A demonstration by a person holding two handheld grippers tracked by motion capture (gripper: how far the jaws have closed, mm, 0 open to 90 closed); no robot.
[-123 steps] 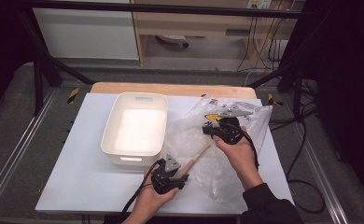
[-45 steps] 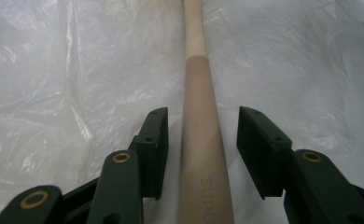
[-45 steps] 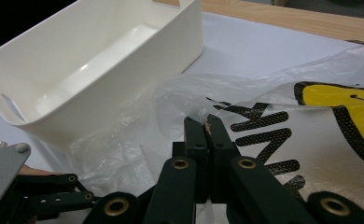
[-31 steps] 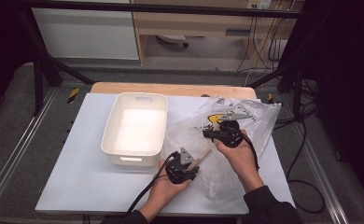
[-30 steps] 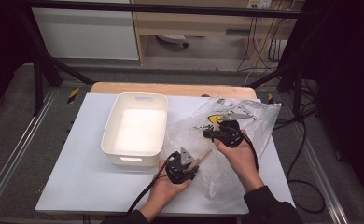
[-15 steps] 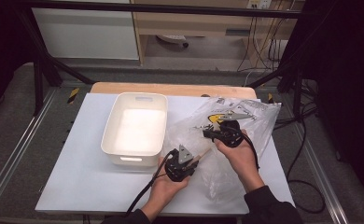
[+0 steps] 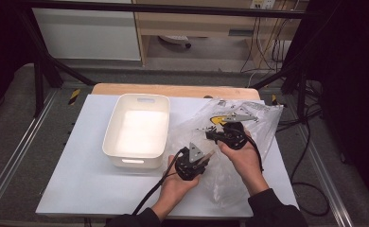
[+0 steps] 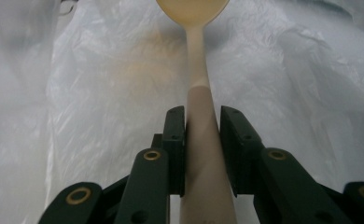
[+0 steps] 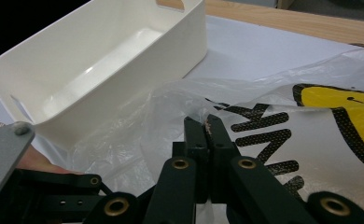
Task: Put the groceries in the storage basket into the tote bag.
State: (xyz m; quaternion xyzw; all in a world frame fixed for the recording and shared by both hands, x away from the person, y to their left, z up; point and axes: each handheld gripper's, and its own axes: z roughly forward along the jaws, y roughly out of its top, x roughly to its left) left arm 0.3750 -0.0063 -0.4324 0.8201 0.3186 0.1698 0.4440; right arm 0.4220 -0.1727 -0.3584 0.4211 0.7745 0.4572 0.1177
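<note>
A wooden spoon [image 8: 200, 140] is grasped by the left gripper [image 8: 202, 135] inside the plastic bag [image 7: 249, 137]; the bag's edge is clamped by the right gripper [image 9: 207, 123].

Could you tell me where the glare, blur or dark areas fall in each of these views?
High view: the white bin floor is blown out by glare, and the room's edges fall into darkness. Left gripper view: the wooden spoon bowl at the top is soft, and the plastic bag behind it is hazy. Right gripper view: the bag's print is sharp; the top left corner is black.

White tub [image 7: 137, 130] sits on table [image 7: 78, 179].
</note>
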